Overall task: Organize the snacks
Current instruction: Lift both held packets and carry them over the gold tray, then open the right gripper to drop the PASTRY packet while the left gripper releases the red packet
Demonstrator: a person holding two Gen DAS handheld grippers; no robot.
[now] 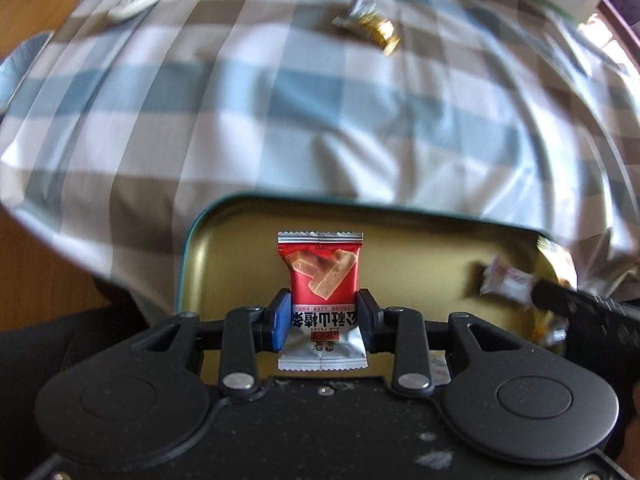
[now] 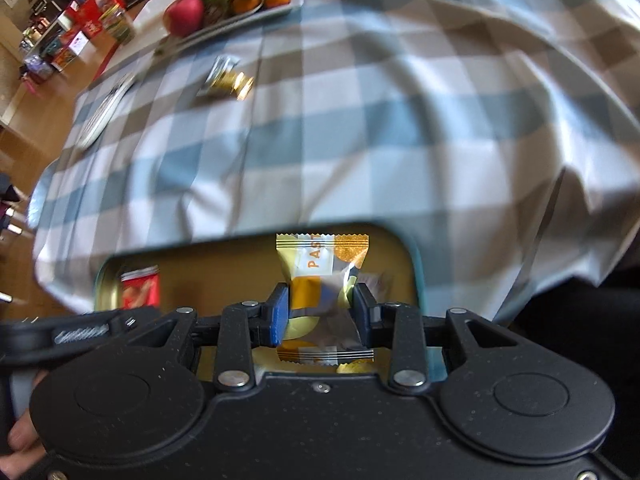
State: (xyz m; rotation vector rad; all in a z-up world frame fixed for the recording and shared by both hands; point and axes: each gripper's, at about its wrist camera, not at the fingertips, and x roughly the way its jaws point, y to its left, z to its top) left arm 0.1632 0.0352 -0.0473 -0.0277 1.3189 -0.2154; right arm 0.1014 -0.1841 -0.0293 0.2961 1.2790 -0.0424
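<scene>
My left gripper point(image 1: 323, 314) is clamped on a red snack pack point(image 1: 322, 280), held over the gold inside of the tin point(image 1: 236, 248). My right gripper point(image 2: 320, 312) grips a yellow pastry pack point(image 2: 320, 276) above the same tin. Two more wrapped snacks point(image 1: 370, 24) lie far off on the checked cloth point(image 1: 320, 120).

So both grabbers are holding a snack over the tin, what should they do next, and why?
Probably lower both and let go. The left gripper pinches the red snack packet and the right gripper the yellow pastry packet, both above the open tin.
</scene>
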